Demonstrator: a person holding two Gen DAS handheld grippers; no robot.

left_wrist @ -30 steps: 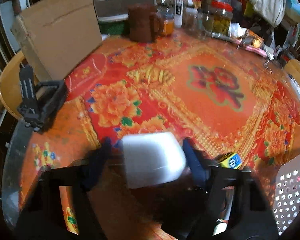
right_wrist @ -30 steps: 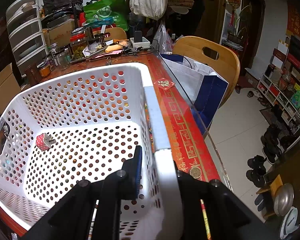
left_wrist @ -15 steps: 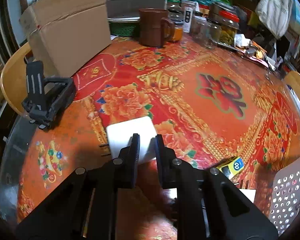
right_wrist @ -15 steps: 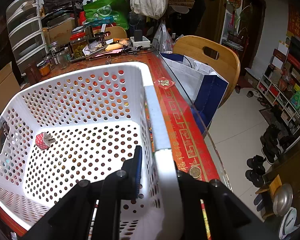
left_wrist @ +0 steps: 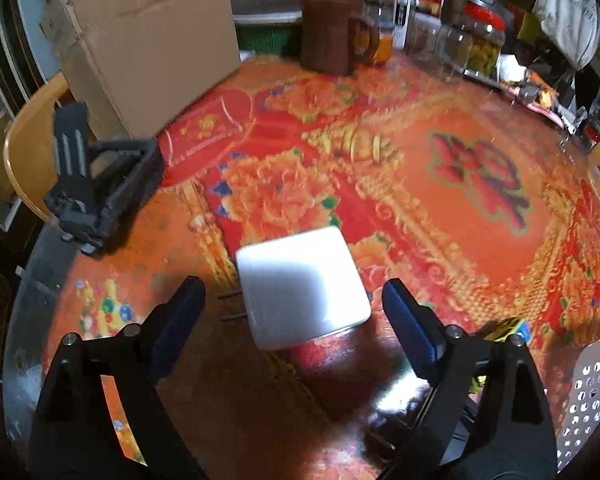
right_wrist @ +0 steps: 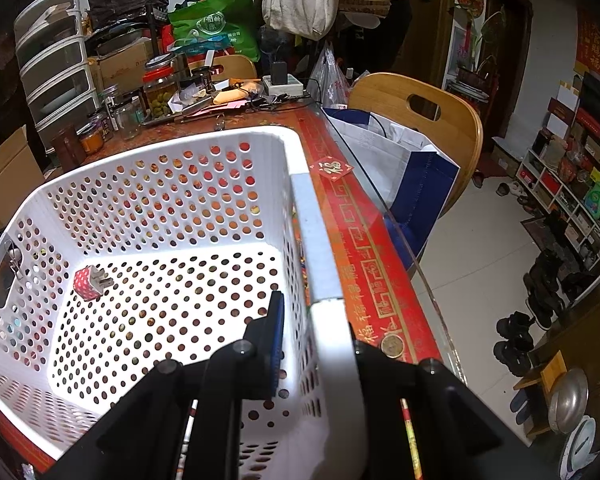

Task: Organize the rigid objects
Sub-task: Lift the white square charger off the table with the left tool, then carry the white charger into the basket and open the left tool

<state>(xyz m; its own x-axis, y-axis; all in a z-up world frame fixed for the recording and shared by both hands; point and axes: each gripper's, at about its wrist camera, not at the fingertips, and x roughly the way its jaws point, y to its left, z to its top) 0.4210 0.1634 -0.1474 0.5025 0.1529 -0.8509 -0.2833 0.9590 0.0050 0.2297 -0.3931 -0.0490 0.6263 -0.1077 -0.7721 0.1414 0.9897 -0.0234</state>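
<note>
In the left wrist view a white square charger block with two metal prongs on its left side lies on the red patterned tablecloth. My left gripper is open, its fingers on either side of the block and not touching it. In the right wrist view my right gripper is shut on the right wall of the white perforated basket. A small red plug adapter lies on the basket floor at the left.
A black phone stand sits at the table's left edge beside a cardboard box. A brown mug and jars line the far edge. A yellow-blue object lies near the basket corner. A coin and wooden chair are right of the basket.
My left gripper was open around the white block, shut behind it half a second ago, and has now opened wide on either side of it. The right gripper and basket have not moved.
</note>
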